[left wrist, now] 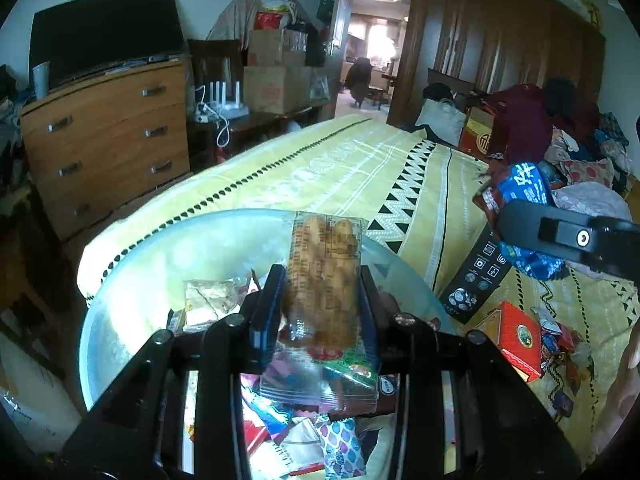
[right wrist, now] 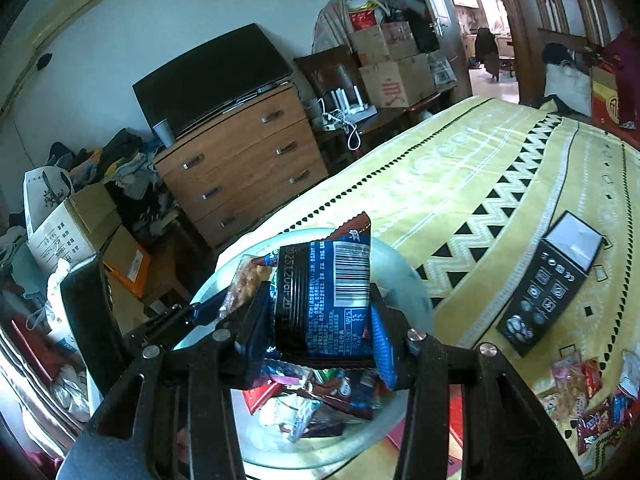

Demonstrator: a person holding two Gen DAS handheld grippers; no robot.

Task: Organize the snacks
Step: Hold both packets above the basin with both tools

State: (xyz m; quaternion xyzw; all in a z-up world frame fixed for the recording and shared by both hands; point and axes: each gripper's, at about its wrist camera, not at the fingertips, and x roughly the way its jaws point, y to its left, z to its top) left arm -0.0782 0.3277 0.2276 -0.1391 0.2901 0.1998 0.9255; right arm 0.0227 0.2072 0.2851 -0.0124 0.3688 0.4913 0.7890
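I'm holding a snack in each gripper over the bowl.
Left gripper (left wrist: 320, 300) is clenching a clear pastry pack (left wrist: 324, 276); right gripper (right wrist: 320, 320) is clenching a blue packet (right wrist: 324, 300). Both are hanging above the glass bowl (left wrist: 132, 264) of snacks on the bed's near left corner.

A lived-in bedroom of a private home. A bed (left wrist: 360, 168) with a yellow patterned cover fills the centre; against the pale wall stands a wooden chest of drawers (right wrist: 240, 160) bearing a dark flat screen (right wrist: 212, 76). Stacked cardboard boxes (left wrist: 276, 68), a heap of clothes (right wrist: 120, 160) and a tall wooden wardrobe (left wrist: 500, 44) crowd the edges. An open doorway (left wrist: 372, 40) gives onto a further lit room.
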